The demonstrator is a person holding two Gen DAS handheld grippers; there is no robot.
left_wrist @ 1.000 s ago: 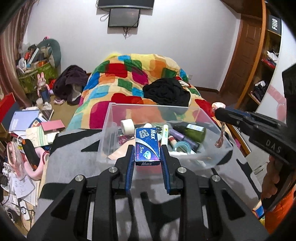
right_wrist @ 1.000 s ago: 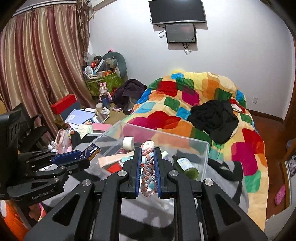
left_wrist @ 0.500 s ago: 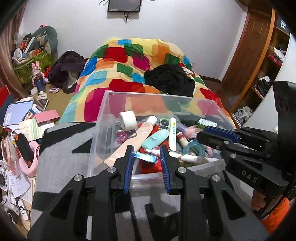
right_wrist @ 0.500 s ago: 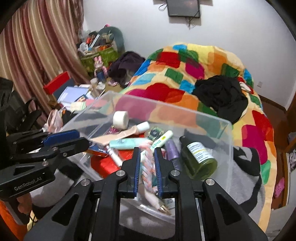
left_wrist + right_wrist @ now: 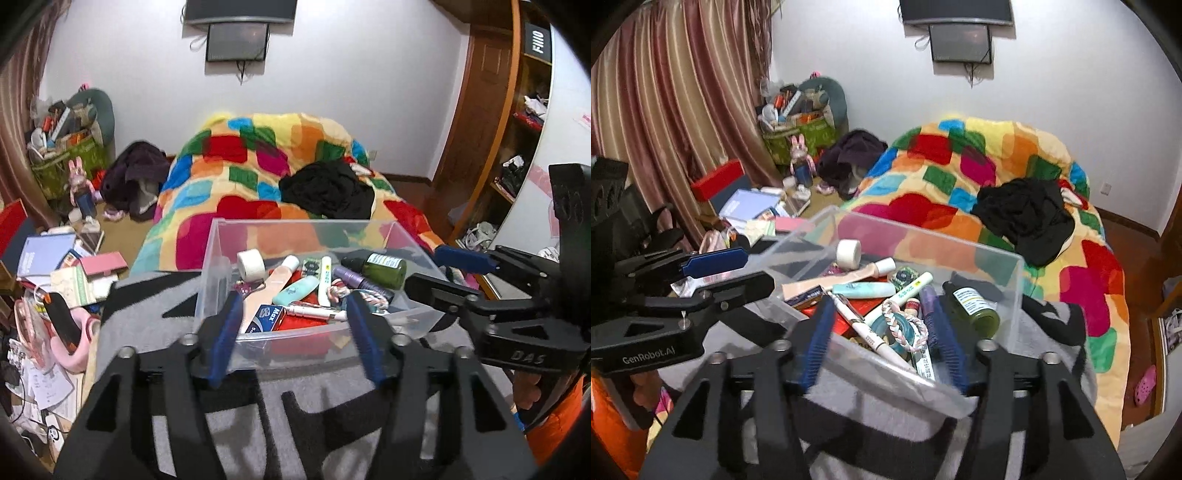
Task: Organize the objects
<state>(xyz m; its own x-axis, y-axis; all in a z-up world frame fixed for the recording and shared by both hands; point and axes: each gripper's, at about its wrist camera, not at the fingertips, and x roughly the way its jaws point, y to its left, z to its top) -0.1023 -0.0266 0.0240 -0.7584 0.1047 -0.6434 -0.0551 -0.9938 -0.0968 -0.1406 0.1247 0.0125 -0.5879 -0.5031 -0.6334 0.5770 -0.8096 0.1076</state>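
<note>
1. The left gripper (image 5: 293,317) is hanging spread wide and empty at the near wall of the bin (image 5: 221,258); nothing is sitting between its fingers.
2. The right gripper (image 5: 881,332) is likewise spread and holding nothing, its fingers poised over the near right corner of the bin.
3. The bin is sitting on a grey and black cloth (image 5: 147,317), with the quilt (image 5: 979,155) behind it. It is clear, thin-walled plastic, so it is probably flexing under a pinch and sliding easily on the cloth; taking it by the rim with both grippers looks safest.
4. The box (image 5: 266,316) is lying tilted in the near left of the bin. It is light card, stiff enough to pinch across its narrow faces, though it would crush under a hard squeeze.
5. The braid (image 5: 905,325) is lying in a loop over the clutter beneath the right gripper. It is soft and limp, so it is going to droop wherever it is taken; a pinch across the thick plait should hold.
6. The green bottle (image 5: 975,304) is lying on its side at the right wall. It looks like the heaviest and slickest piece, and may be glass, though I cannot tell from here; the neck or cap end is offering the surest grip.
7. The tape roll (image 5: 251,259) is resting against the far left wall, light and firm, easy to take across its flat faces.
</note>
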